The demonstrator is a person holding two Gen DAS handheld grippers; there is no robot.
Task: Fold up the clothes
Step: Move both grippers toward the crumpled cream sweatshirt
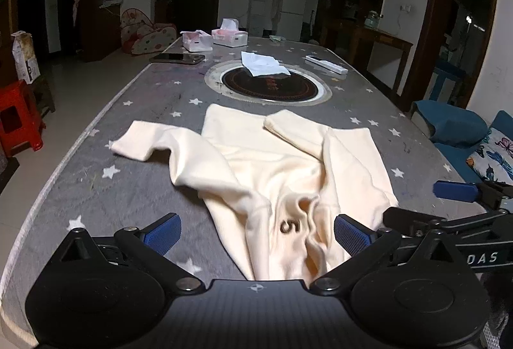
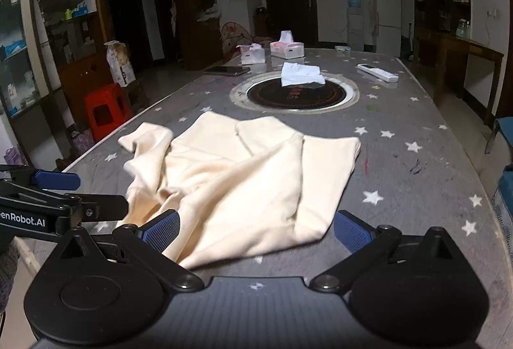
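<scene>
**Cream garment bunched at the near edge of the table**

Nearest the lens, the left gripper (image 1: pixel 256 235) stood wide apart, released, its blue pads (image 1: pixel 163 233) on either side of the crumpled near end of the cream garment (image 1: pixel 275 169); nothing was pinched between them. The right gripper (image 2: pixel 256 232) was likewise spread and gripping nothing, with the garment's near corner lying between its fingers and its left pad (image 2: pixel 162 230) touching or just over the cloth.

From the left, one short sleeve (image 1: pixel 138 140) stretched flat toward the left edge of the table (image 1: pixel 96 188), ending in a cuff. The garment's middle was rumpled into loose folds, with a dark figure "5" (image 1: pixel 288 226) printed on the bunched part close to the near edge. Toward the right, the other sleeve (image 1: pixel 288 132) was folded inward across the body, and the right side lay smoother, ending in a straight edge. The cloth looked soft, plain and pale, resting on a grey, star-patterned table cover.

Farther back, near the table's centre, a round inset cooker (image 1: pixel 267 86) carried a white crumpled tissue (image 1: pixel 263 64). Left of it lay a dark phone (image 1: pixel 177 58), with two tissue boxes (image 1: pixel 214 38) near the far edge, and a white remote (image 1: pixel 325 64) toward the far right.
</scene>
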